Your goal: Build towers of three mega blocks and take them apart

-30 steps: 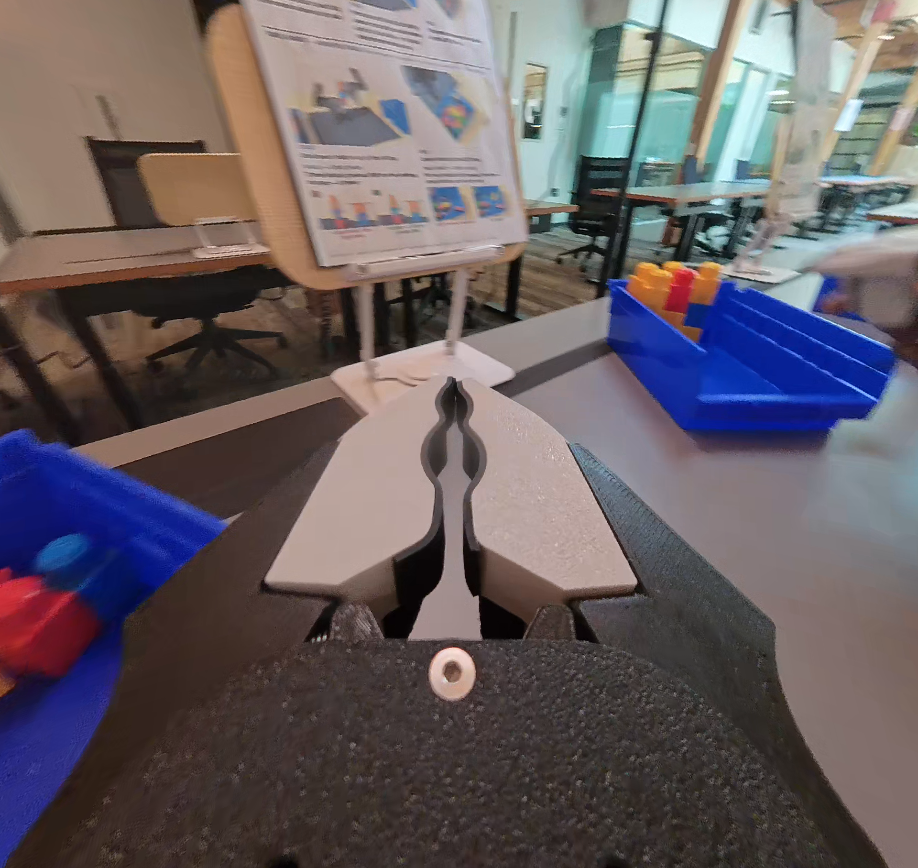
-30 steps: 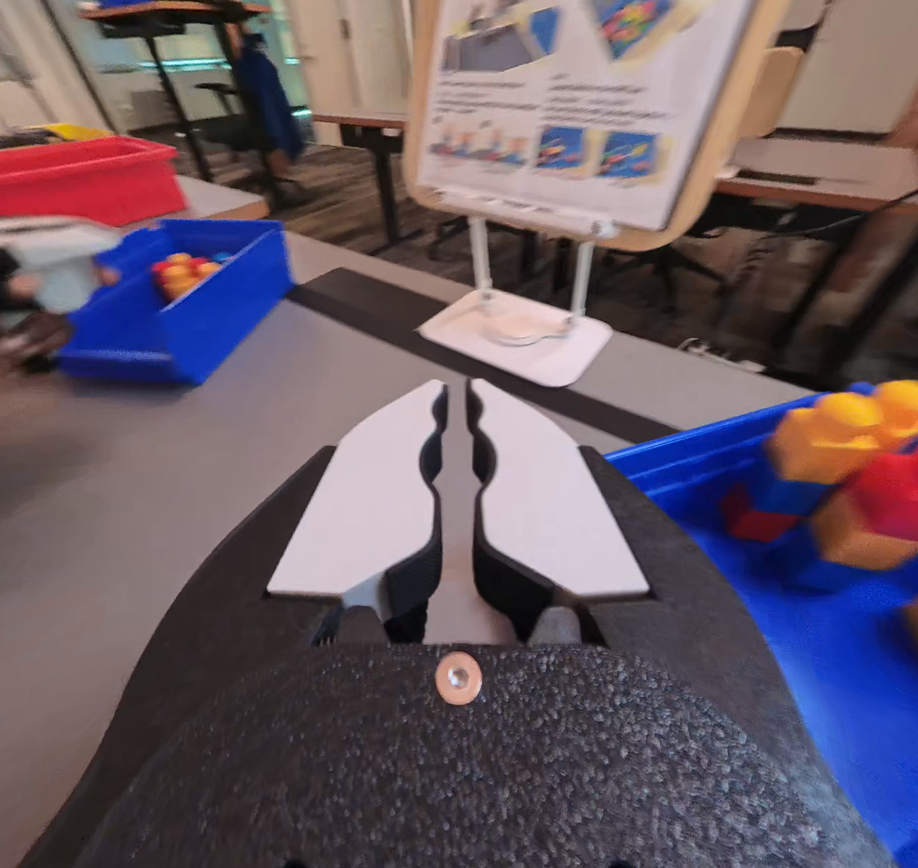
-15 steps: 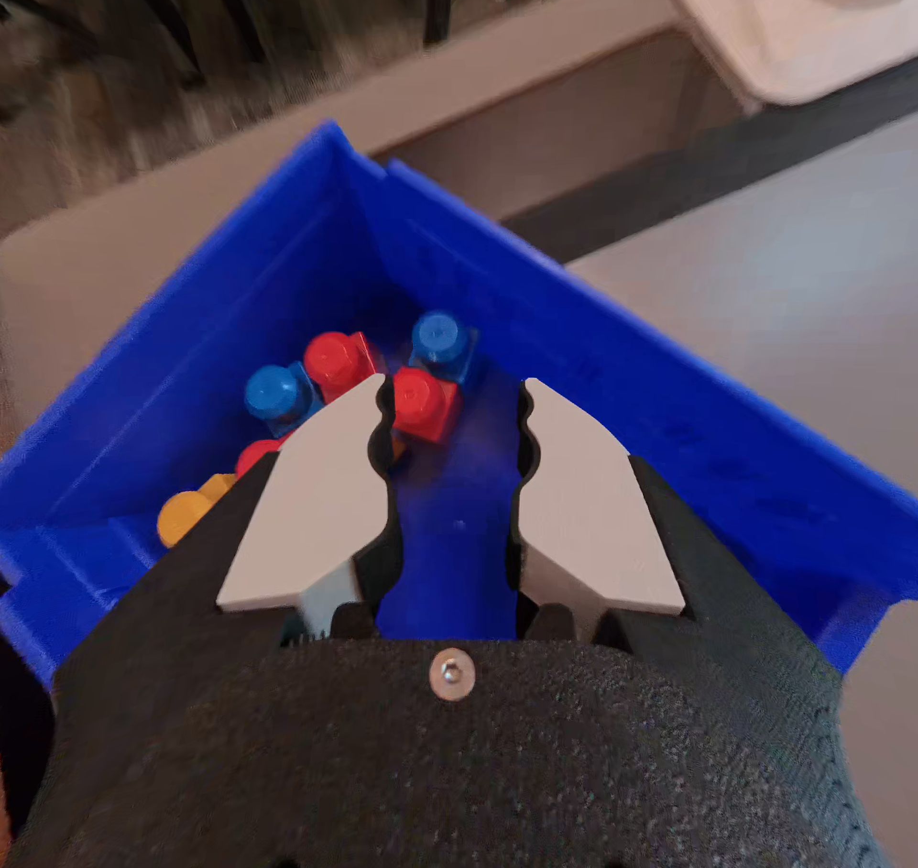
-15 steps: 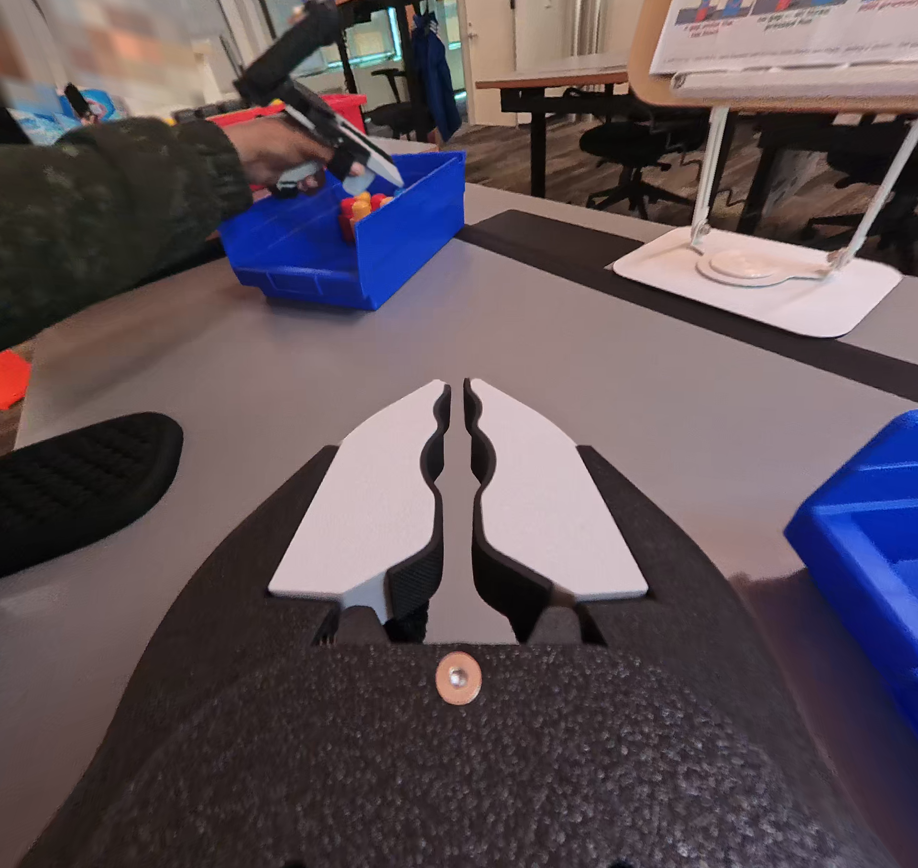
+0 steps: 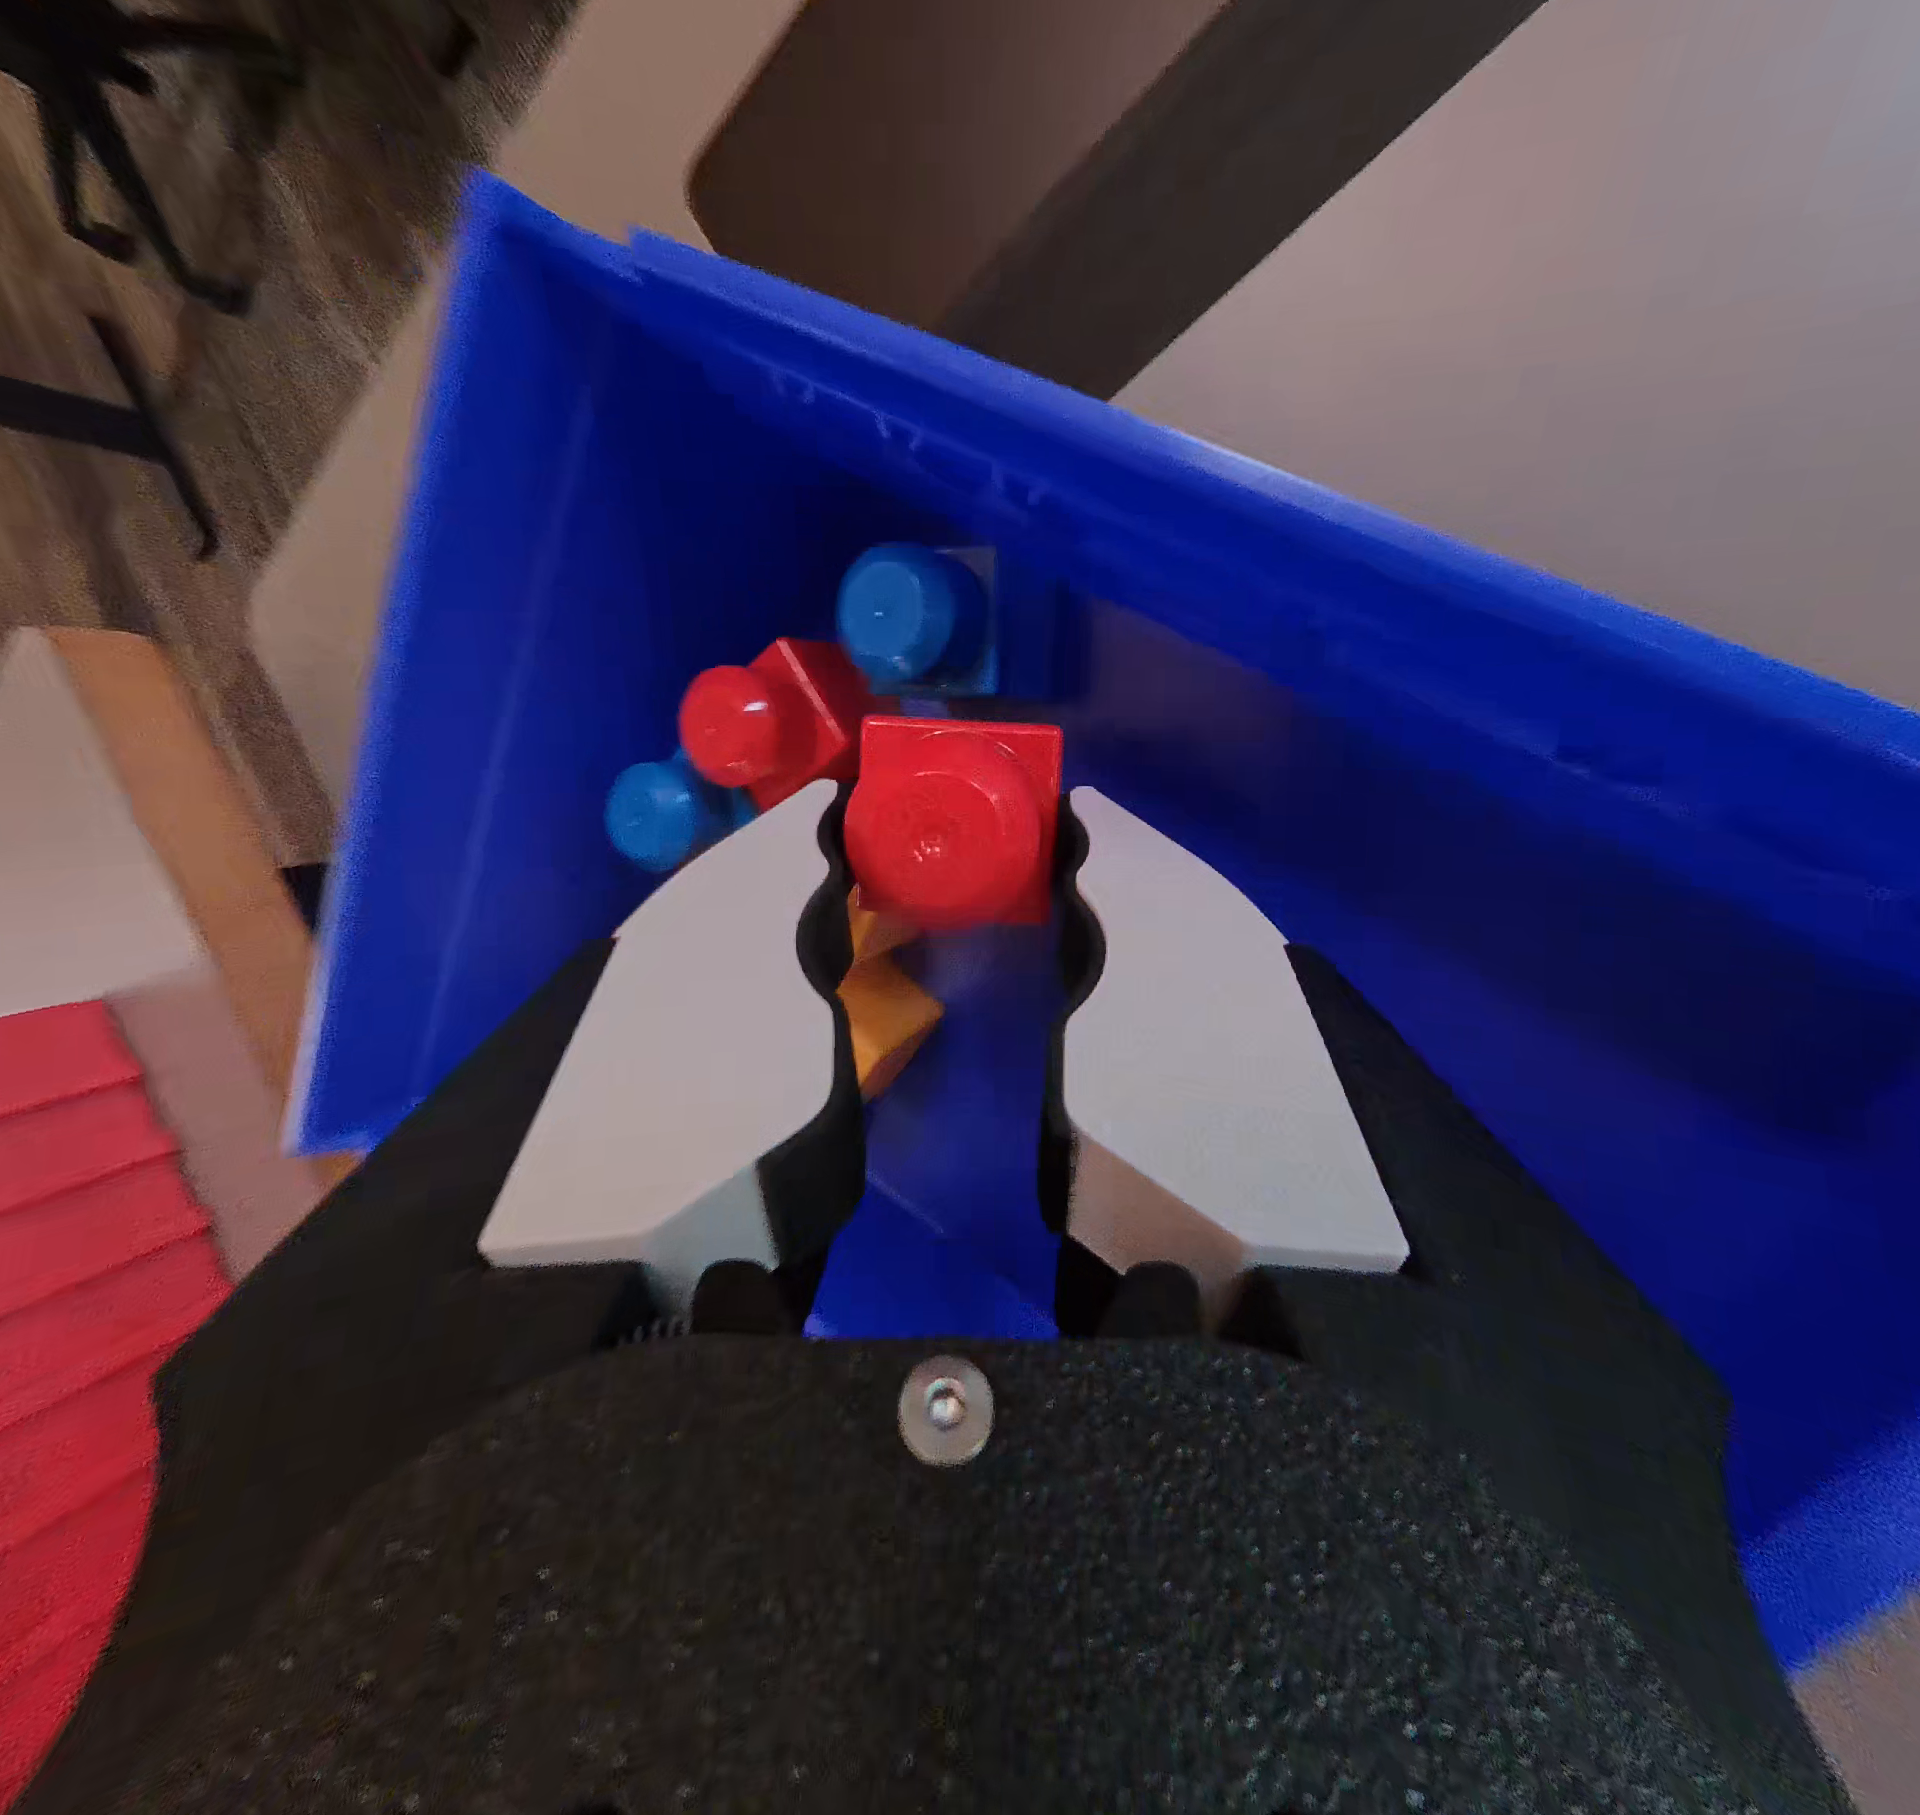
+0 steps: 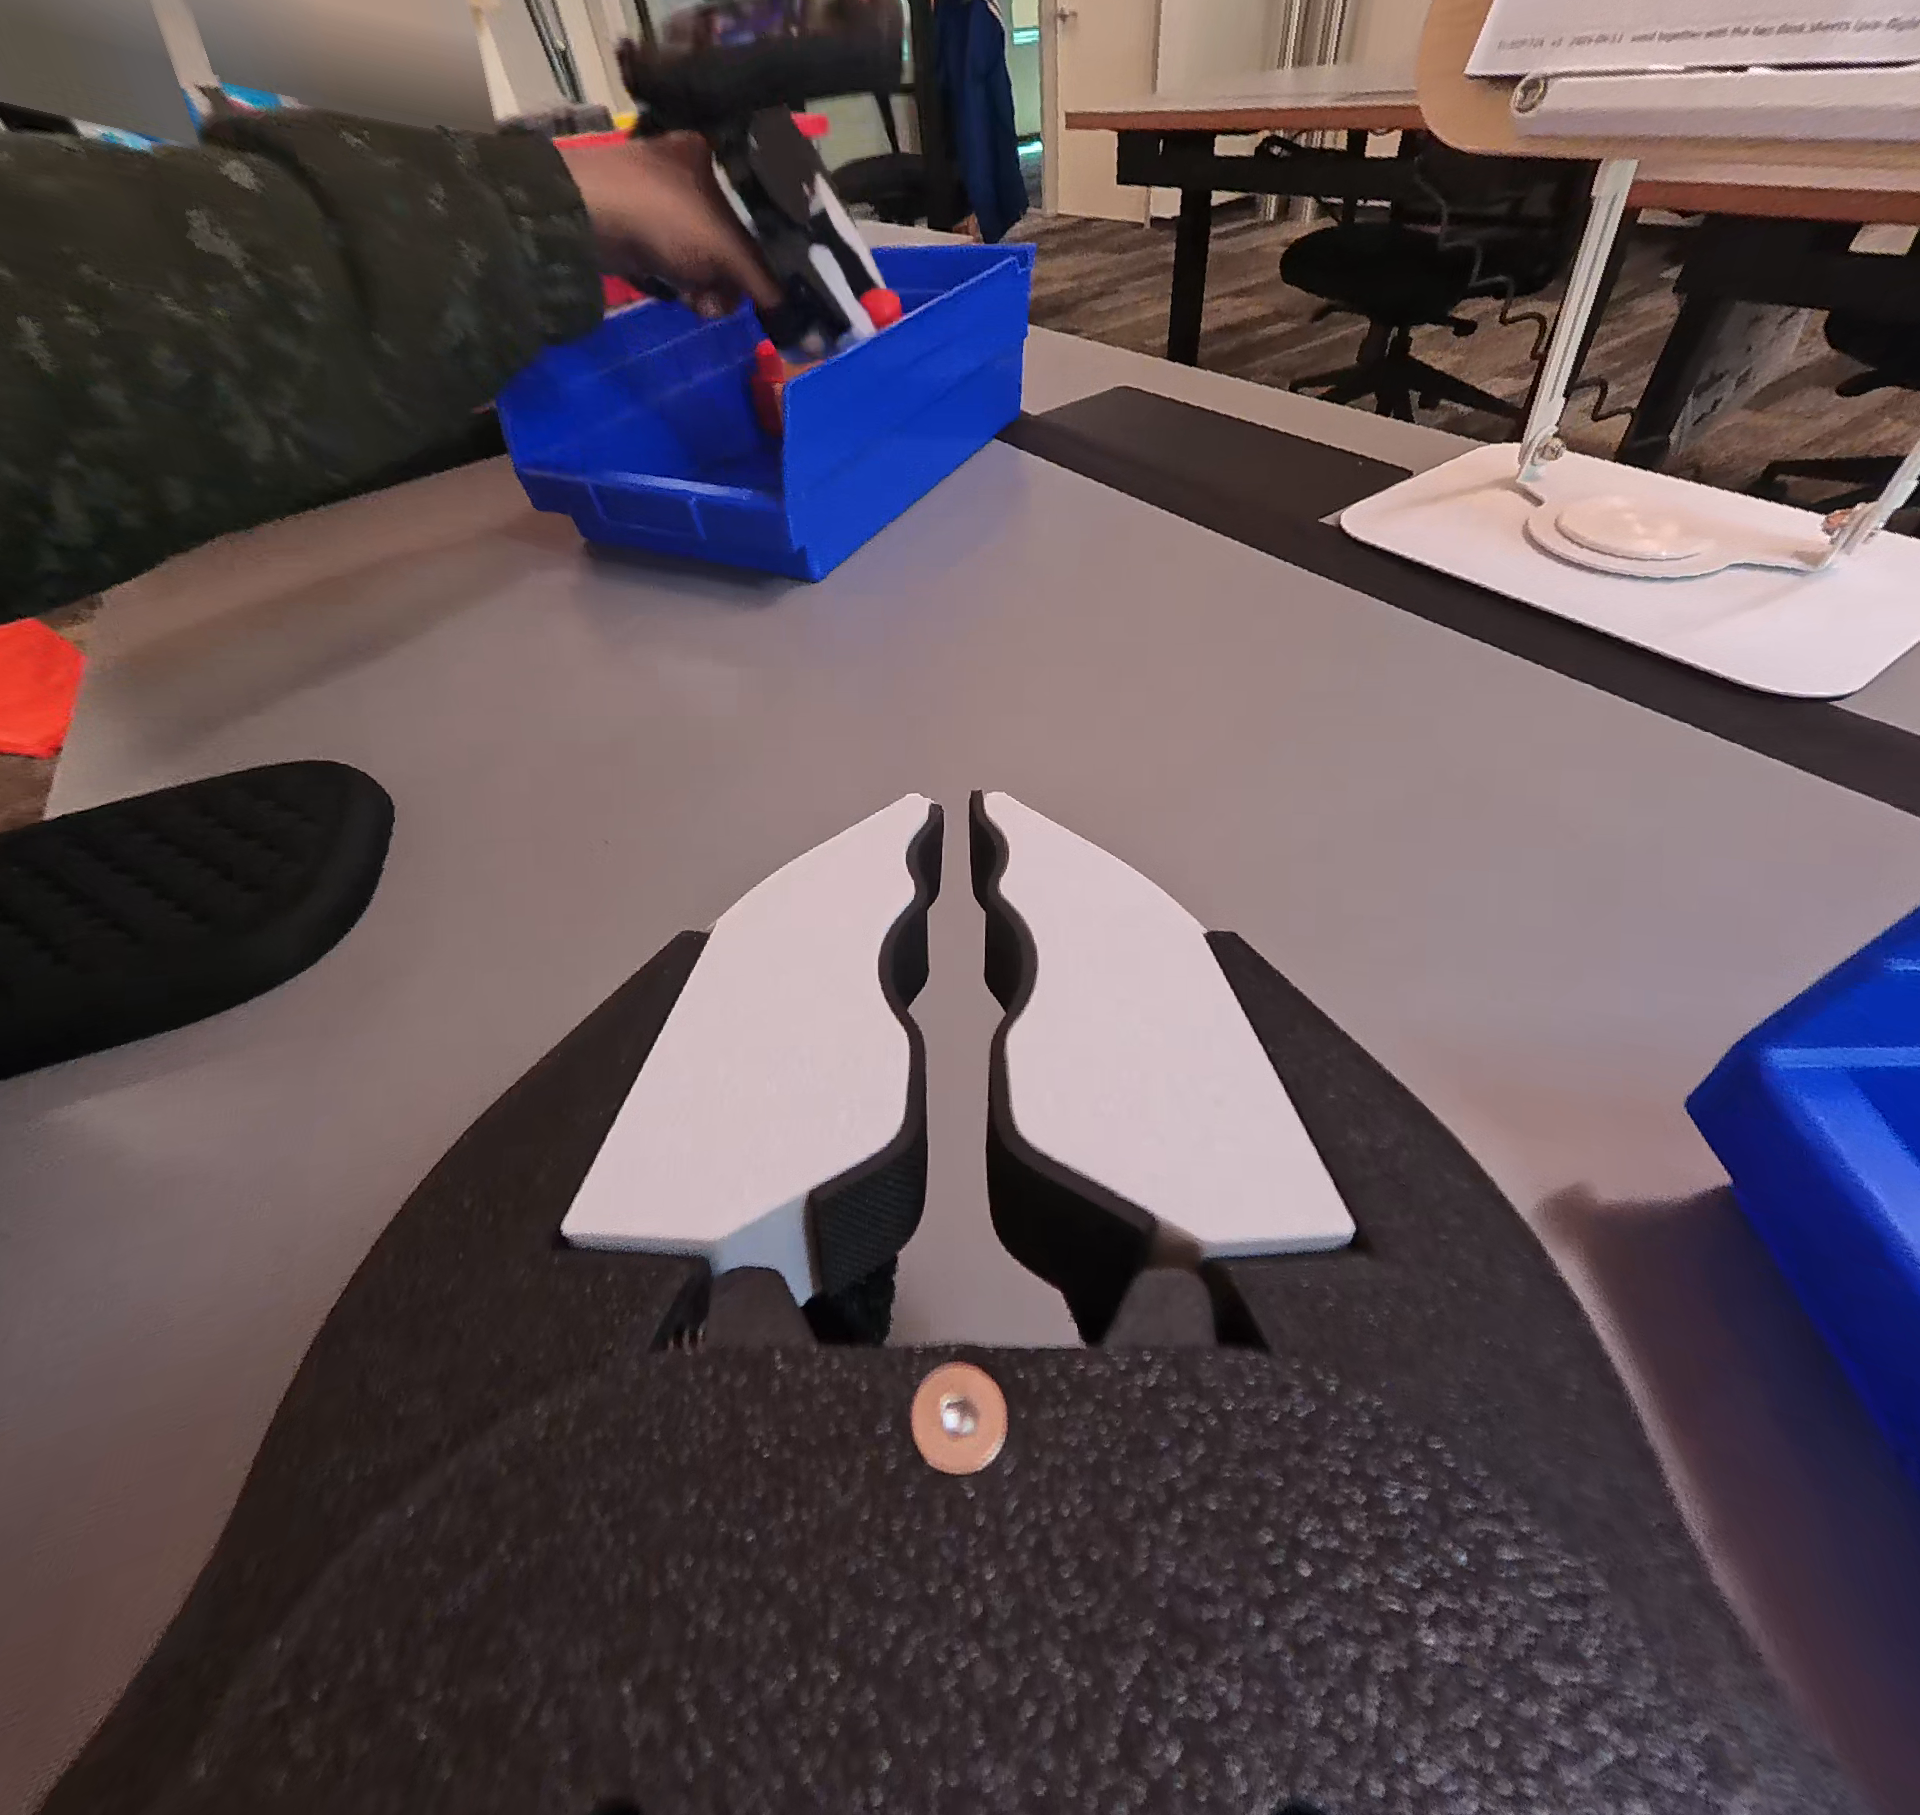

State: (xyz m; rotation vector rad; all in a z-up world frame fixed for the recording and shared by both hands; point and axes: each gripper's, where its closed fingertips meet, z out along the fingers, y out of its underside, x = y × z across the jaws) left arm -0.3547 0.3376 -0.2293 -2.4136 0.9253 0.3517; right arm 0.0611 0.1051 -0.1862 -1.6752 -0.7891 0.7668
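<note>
Left claw reaches down into a blue bin, its two fingers set apart by the width of a red block that sits between their tips — both inner edges touch the block's sides, so it is gripped. Just beyond and to the left lies a second red block, tilted, with a blue block at the far wall of the bin and another blue block at the left, partly hidden by the left finger. An orange block shows in the gap between the fingers, under the gripped one. The bin stands on a grey counter crossed by a dark strip; a red surface shows at the near left.

Right claw, seen in its own view, hovers low over the bare grey counter with its fingers nearly together — only a thin slit between the tips, and nothing in it. Far to the left, a hand in a dark patterned sleeve holds the left claw down into the blue bin. A white stand base rests at the far right, the corner of a second blue bin at the near right, and a black pad at the near left.
</note>
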